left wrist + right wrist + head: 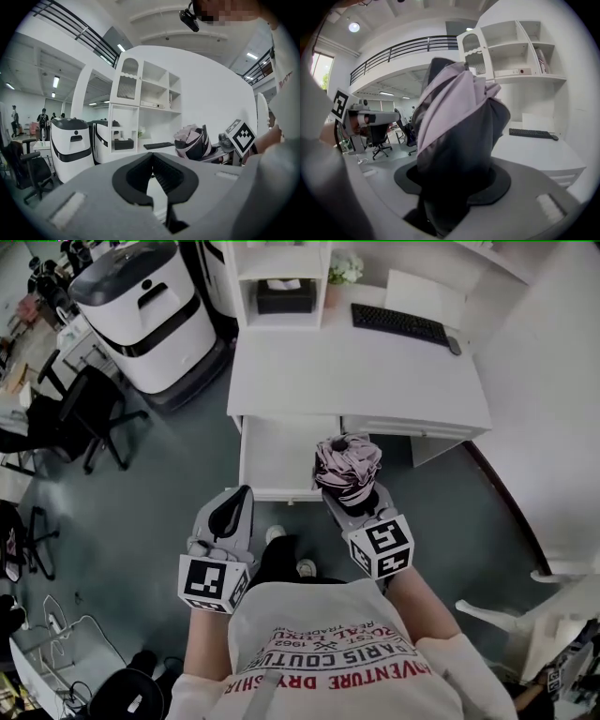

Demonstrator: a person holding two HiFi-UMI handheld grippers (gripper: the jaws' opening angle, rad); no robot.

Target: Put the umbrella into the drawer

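Bright, even indoor light, soft shadows; fisheye distortion, dark corners

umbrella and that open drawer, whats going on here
A person holds a two-jaw gripper in each hand in front of a white desk. The right gripper is shut on a folded pink and dark umbrella, held upright near the front right corner of the open drawer. The umbrella is not in the drawer yet. The left gripper holds nothing, its jaw tips together, beside the right one.
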